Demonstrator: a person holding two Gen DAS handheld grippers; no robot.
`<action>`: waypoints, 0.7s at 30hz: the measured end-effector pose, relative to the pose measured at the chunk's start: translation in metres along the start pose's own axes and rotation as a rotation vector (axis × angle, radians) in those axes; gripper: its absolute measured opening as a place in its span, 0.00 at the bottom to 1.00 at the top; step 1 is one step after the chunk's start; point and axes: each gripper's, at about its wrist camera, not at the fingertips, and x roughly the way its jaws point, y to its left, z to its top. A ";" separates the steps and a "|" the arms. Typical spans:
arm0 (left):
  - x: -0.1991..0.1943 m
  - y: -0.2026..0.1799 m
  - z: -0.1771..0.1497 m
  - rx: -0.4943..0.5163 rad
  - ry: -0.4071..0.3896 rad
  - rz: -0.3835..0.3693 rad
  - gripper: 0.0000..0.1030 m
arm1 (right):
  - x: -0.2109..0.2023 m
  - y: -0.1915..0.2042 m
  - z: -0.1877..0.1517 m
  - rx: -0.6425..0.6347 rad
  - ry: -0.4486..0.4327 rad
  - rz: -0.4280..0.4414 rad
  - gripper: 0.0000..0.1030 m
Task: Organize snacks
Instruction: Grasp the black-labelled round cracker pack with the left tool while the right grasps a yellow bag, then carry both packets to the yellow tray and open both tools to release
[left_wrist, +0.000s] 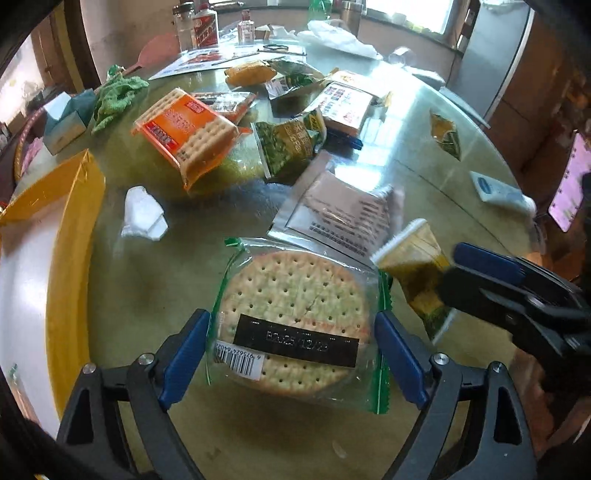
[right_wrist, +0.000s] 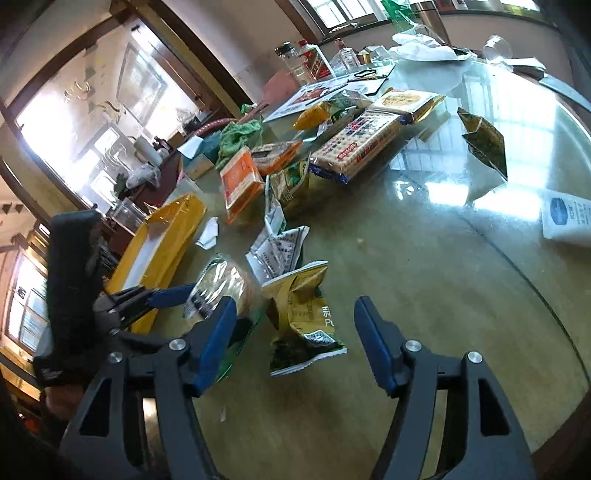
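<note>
A clear pack of round crackers (left_wrist: 295, 317) lies on the glass table between the blue fingers of my open left gripper (left_wrist: 291, 354), which straddles it without pressing. It also shows in the right wrist view (right_wrist: 225, 284). A yellow-green pea snack bag (right_wrist: 299, 317) lies in front of my open, empty right gripper (right_wrist: 295, 339); the same bag (left_wrist: 417, 273) and the right gripper (left_wrist: 480, 266) show in the left wrist view. A yellow tray (left_wrist: 74, 229) with a white floor sits at the left. Further snack packs lie beyond, among them an orange cracker pack (left_wrist: 188, 136).
A silver sachet (left_wrist: 340, 210), a green pea bag (left_wrist: 288, 144), crumpled white paper (left_wrist: 142, 214), a tissue box (left_wrist: 62, 122) and a green cloth (left_wrist: 114, 96) lie on the table. Bottles (left_wrist: 205, 26) and a white bag stand at the back. A white tube (right_wrist: 569, 218) lies right.
</note>
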 end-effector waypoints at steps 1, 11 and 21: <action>-0.001 0.001 -0.003 -0.004 -0.003 0.001 0.87 | 0.003 0.002 0.000 -0.013 0.014 -0.002 0.63; -0.023 -0.018 -0.051 -0.015 -0.086 0.014 0.85 | -0.002 0.016 -0.023 -0.088 0.045 -0.094 0.34; -0.034 -0.017 -0.062 -0.041 -0.114 -0.015 0.74 | -0.029 0.008 -0.045 -0.013 0.002 -0.069 0.34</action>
